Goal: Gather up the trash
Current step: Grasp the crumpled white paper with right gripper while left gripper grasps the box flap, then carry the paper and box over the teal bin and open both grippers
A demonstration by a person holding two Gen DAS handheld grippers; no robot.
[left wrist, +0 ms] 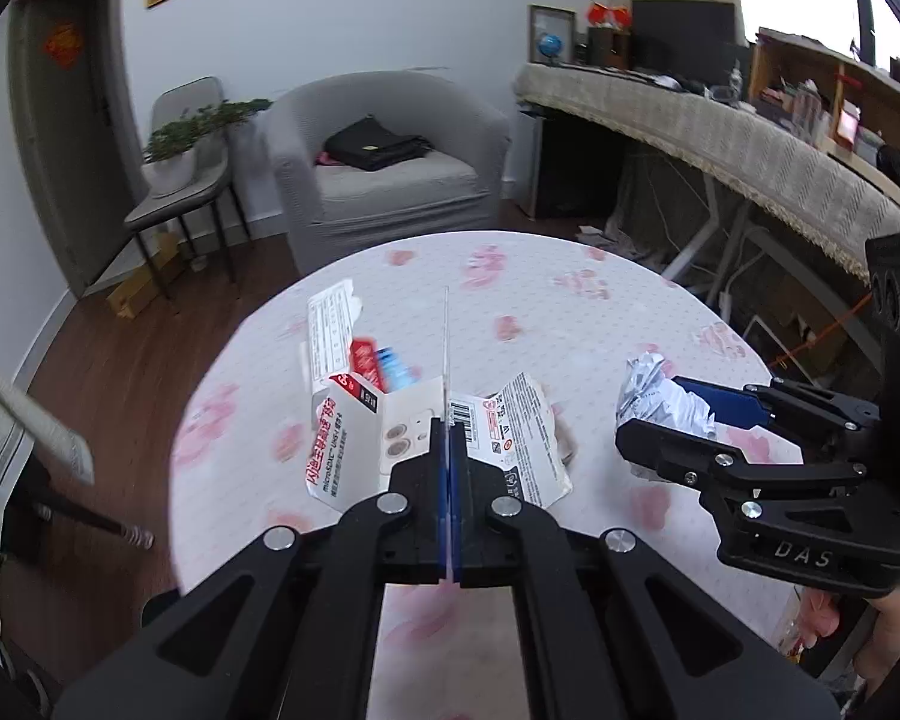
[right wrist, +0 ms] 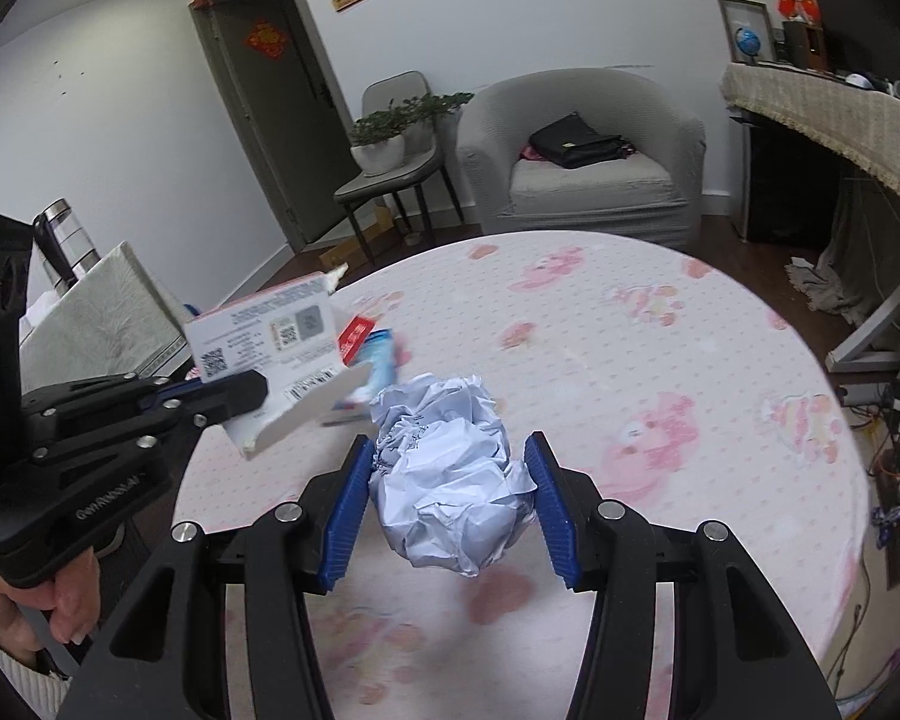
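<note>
My left gripper (left wrist: 448, 438) is shut on a torn white cardboard package (left wrist: 354, 444) with red print and a barcode, held edge-on above the round table (left wrist: 570, 312). The package also shows in the right wrist view (right wrist: 270, 336), lifted off the table in the left gripper (right wrist: 252, 393). A crumpled ball of white paper (right wrist: 450, 474) lies on the table between the blue pads (right wrist: 348, 510) of my right gripper (right wrist: 450, 504), which is open around it. The ball (left wrist: 666, 396) and the right gripper (left wrist: 660, 414) also show in the left wrist view.
The table wears a white cloth with pink prints. Behind it stand a grey armchair (left wrist: 384, 162) with a black bag, a chair with potted plants (left wrist: 180, 144), and a long desk (left wrist: 720, 132) at right. A cloth-covered stand (right wrist: 96, 312) with a kettle is at left.
</note>
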